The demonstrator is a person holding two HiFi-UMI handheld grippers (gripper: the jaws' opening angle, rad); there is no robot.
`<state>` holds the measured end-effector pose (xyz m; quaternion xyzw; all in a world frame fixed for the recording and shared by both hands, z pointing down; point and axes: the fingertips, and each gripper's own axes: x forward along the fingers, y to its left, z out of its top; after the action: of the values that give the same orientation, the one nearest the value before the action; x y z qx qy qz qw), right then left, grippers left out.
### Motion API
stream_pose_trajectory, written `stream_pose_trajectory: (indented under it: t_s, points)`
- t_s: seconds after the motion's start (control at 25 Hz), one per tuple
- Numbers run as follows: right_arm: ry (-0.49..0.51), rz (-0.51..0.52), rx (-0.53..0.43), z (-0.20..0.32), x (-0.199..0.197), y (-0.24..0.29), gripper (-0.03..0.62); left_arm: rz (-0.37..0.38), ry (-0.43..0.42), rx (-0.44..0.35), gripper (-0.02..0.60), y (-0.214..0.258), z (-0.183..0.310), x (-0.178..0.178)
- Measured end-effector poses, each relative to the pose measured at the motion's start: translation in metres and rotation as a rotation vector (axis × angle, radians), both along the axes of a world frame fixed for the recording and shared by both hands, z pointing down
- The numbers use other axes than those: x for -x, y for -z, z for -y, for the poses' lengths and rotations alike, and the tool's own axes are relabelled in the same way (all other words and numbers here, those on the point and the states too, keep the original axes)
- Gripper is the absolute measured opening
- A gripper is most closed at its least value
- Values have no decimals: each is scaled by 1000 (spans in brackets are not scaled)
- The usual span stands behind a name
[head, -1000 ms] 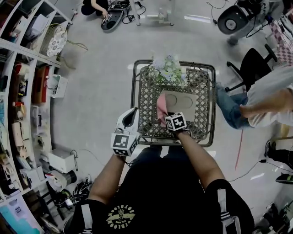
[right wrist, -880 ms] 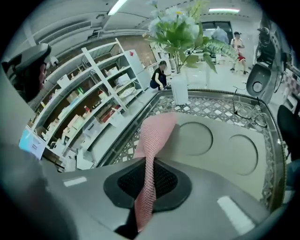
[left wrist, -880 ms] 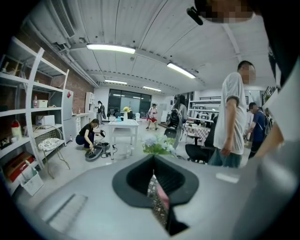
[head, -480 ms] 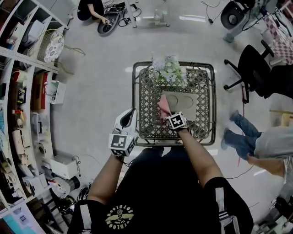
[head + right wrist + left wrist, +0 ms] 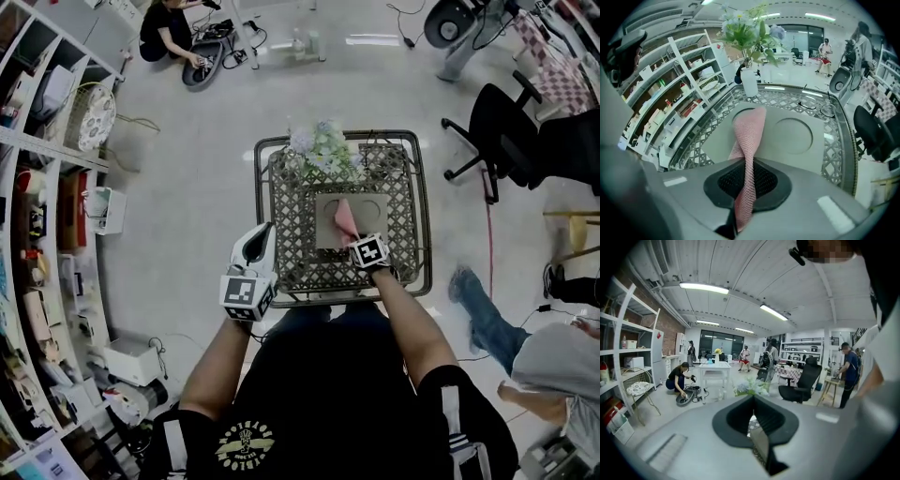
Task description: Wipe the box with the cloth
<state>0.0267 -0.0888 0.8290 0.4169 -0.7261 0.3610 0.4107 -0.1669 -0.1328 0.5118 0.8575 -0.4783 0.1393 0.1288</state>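
At the centre of the head view, the right tool is clamped on a pink cloth. The cloth's free end lies on the grey box, which sits in the middle of the lattice-topped counter. Only the right gripper view shows the grip itself. There the cloth rises out of the closed jaws as a twisted strip and overlaps the left of two round recesses in the box top. The left tool hangs just off the counter's left edge in the head view. Its own view shows its jaws together with nothing between them. At the counter's top edge a white vase holds flowers; the vase's body is plain only in the right gripper view. Shelves down the left of the head view carry boxes and small goods.
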Motion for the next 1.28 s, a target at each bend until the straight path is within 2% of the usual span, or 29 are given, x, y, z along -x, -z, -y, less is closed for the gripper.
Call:
stream_pose_trajectory:
  t_s: [0.48,0.92,1.08,1.28]
  points:
    - [-46,-44,5,-10,-72,0,23,-8,-6,-3,0,2,2,-39]
    - [-49,-42,16,-11,-116,-5,23,15,14,-17,0,1,0,-66]
    - [-27,-7,-57,-8,-123,9,23,15,17,-11,0,1,-5,-81]
    - [-2,85,-175,-5,-137,41,23,-4,36,-5,0,3,-8,-99]
